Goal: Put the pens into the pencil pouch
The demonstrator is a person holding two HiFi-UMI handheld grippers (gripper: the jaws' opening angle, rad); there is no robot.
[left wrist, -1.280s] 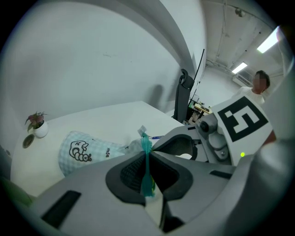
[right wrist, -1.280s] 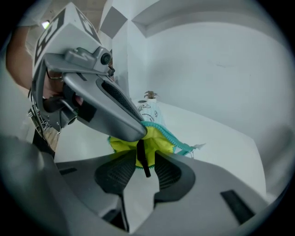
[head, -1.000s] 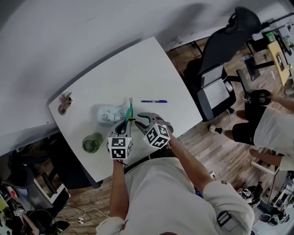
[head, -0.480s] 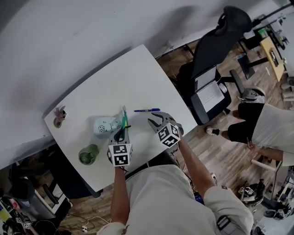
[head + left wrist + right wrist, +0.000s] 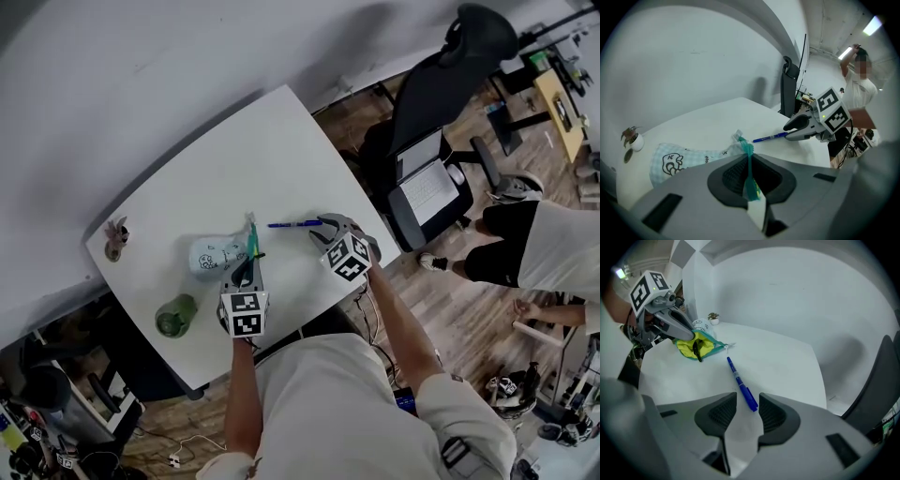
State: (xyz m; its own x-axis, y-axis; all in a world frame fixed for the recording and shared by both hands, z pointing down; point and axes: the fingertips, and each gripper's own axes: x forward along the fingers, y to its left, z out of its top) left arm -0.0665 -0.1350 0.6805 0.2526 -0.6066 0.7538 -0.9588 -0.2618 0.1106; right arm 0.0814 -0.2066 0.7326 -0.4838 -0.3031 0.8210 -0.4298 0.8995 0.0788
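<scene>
Head view: slim blue pen lies on the table beside the checked pouch — the right gripper has swung across to it. Left gripper view: left gripper is clamped on the pouch's teal edge. Right gripper view: jaws part-open, just widened, straddling the pen's end — no grip.

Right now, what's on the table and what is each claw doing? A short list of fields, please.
Pouch: pale checked, lying on the white table
Left claw: shut on the pouch's teal edge
Blue pen: on the table, apart from the pouch
Right claw: just been opening, pen's end between its tips, not gripped
Also there: green cup, small plant
</scene>
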